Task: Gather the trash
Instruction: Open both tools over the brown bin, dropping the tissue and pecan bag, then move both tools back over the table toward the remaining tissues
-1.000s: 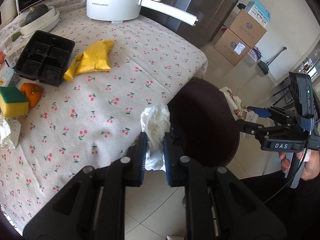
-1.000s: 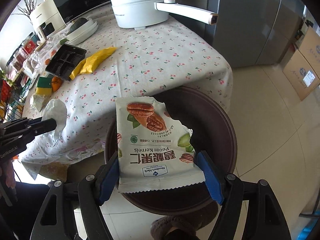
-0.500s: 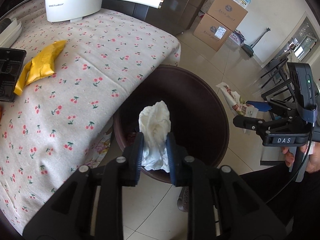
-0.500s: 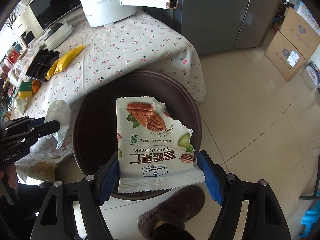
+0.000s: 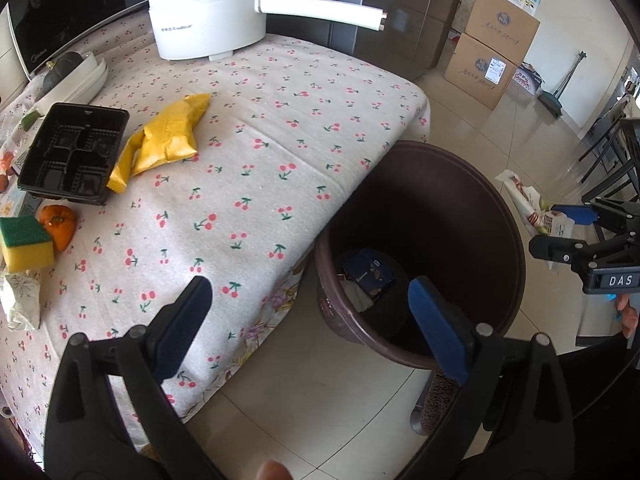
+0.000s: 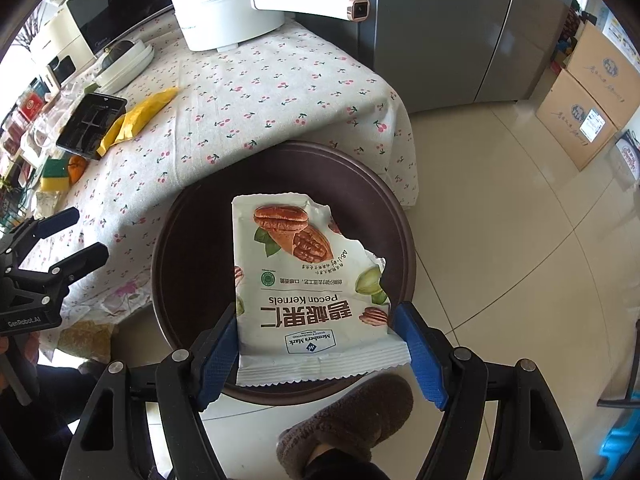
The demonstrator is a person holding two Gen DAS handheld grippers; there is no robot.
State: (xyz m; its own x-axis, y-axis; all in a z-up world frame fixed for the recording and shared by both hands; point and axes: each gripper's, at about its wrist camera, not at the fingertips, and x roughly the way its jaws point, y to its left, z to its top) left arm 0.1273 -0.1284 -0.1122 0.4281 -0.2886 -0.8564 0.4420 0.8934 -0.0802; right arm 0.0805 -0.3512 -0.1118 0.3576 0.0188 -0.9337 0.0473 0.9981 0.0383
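Left wrist view: the left gripper (image 5: 308, 312) gapes wide and empty, its jaws having just been opening, above the round dark-brown plastic bin (image 5: 516, 248).

Right wrist view: the right gripper (image 6: 316, 346) pinches the torn, light, crinkly white pecan-kernel packet (image 6: 304, 280) by its stiffer sealed bottom edges, directly over the bin.
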